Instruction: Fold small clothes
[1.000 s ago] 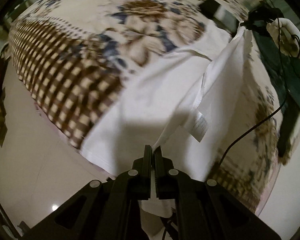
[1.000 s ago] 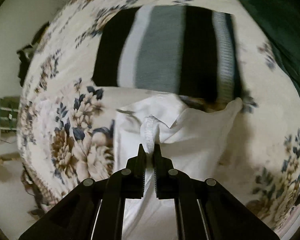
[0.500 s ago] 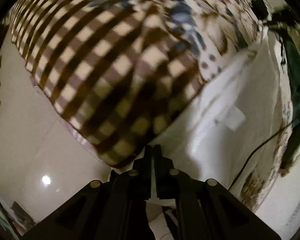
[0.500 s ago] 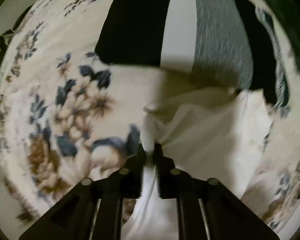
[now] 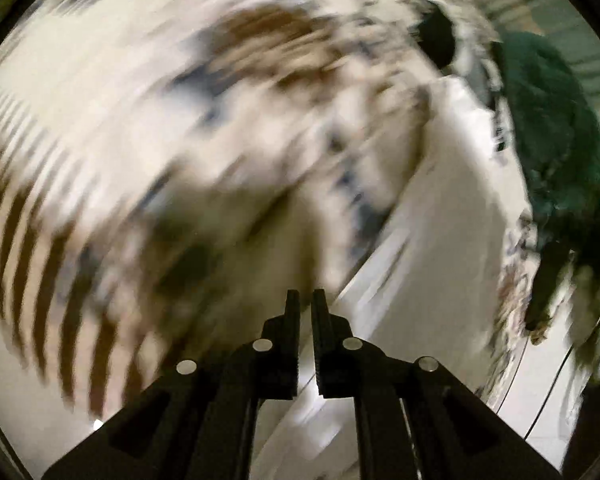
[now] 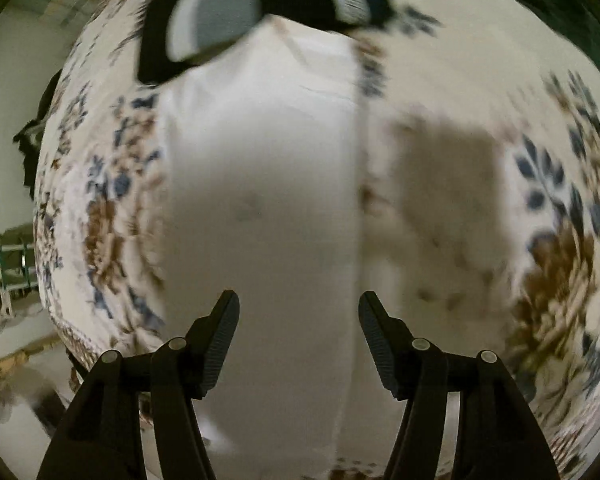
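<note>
A white garment (image 6: 268,184) lies flat as a long folded strip on the floral bedspread (image 6: 500,100), running away from my right gripper (image 6: 299,308), which is open and empty just above its near end. In the blurred left wrist view the same white garment (image 5: 440,208) stretches along the right side of the bed. My left gripper (image 5: 306,300) has its jaws nearly closed with a thin gap; the white cloth lies under and behind them, and whether it is pinched is unclear.
A folded black, grey and white striped garment (image 6: 236,4) lies on the bed at the far end of the white one. A dark green cloth (image 5: 552,128) sits at the bed's right side. The checked edge (image 5: 28,248) of the bedspread drops to the pale floor.
My right gripper has opened and let go of the white garment, which now lies flat in a folded strip. My left gripper has swung quickly over the bed; its view is blurred.
</note>
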Available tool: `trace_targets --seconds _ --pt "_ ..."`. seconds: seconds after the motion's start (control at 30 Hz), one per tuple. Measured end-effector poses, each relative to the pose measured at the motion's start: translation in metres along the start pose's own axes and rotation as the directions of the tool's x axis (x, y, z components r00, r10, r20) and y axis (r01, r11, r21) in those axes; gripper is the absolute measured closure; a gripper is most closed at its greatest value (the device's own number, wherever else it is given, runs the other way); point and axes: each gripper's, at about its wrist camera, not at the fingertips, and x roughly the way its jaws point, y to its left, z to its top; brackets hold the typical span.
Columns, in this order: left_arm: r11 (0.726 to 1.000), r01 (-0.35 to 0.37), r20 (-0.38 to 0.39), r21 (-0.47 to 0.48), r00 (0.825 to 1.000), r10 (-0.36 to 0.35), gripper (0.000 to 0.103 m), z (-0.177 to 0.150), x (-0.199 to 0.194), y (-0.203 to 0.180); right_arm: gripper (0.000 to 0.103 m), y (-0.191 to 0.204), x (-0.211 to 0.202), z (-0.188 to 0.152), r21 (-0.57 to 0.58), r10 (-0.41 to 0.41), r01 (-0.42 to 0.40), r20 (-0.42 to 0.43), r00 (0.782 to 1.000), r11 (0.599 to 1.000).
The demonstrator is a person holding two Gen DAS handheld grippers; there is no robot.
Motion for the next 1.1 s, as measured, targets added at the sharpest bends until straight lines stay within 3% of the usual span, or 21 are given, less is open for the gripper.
trace_targets --seconds 0.17,0.23,0.33,0.5,0.63,0.73,0.87,0.9,0.93,0.97,1.0,1.07,1.1 --pt "0.982 -0.045 0.031 0.181 0.999 0.04 0.098 0.081 0.054 -0.066 0.039 -0.031 0.028 0.004 0.065 0.042 -0.043 0.021 0.999 0.997" --pt "0.962 -0.14 0.018 0.235 0.99 0.14 0.098 0.104 0.088 -0.082 0.039 -0.04 0.037 0.012 0.073 0.039 -0.042 0.045 0.998 0.996" --pt "0.943 -0.208 -0.04 0.26 0.973 0.226 0.098 0.12 0.132 -0.085 0.039 -0.048 0.047 0.025 0.091 0.034 -0.039 0.054 0.998 0.995" --pt "0.953 -0.22 -0.009 0.208 0.974 0.227 0.098 0.119 0.134 -0.08 0.039 -0.062 0.054 0.042 0.116 0.072 -0.078 0.055 0.996 0.99" --pt "0.977 -0.196 0.025 0.085 0.98 0.195 0.098 0.112 0.128 -0.065 0.039 -0.068 0.06 0.053 0.121 0.093 -0.098 0.044 0.995 0.988" --pt "0.956 -0.248 0.018 0.157 0.968 0.248 0.098 0.111 0.121 -0.075 0.039 -0.068 0.06 0.054 0.106 0.104 -0.108 0.041 0.994 0.989" --pt "0.937 -0.26 0.076 0.236 0.966 0.249 0.098 0.083 0.085 -0.091 0.039 -0.065 0.049 0.035 0.082 0.124 -0.127 0.036 0.992 0.988" --pt "0.921 -0.262 0.092 0.288 0.965 0.246 0.094 0.069 0.072 -0.097 0.039 -0.065 0.044 0.026 0.076 0.132 -0.135 0.038 0.991 0.988" --pt "0.915 -0.257 0.089 0.311 0.966 0.242 0.069 0.061 0.066 -0.099 0.039 -0.066 0.039 0.017 0.069 0.134 -0.136 0.034 0.99 0.988" --pt "0.914 -0.24 0.072 0.328 0.971 0.229 0.02 0.047 0.057 -0.1 0.039 -0.067 0.036 0.006 0.062 0.128 -0.129 0.027 0.991 0.99" --pt "0.916 -0.224 0.054 0.333 0.974 0.219 0.0 0.036 0.053 -0.1 0.039 -0.068 0.033 -0.009 0.056 0.119 -0.12 0.023 0.993 0.991" --pt "0.924 -0.168 0.0 0.343 0.984 0.179 0.0 0.006 0.047 -0.091 0.038 -0.071 0.03 -0.031 0.051 0.098 -0.098 0.009 0.995 0.994" --pt "0.918 -0.179 -0.012 0.353 0.981 0.196 0.0 -0.004 0.048 -0.086 0.038 -0.073 0.029 -0.043 0.053 0.085 -0.085 0.001 0.996 0.995"
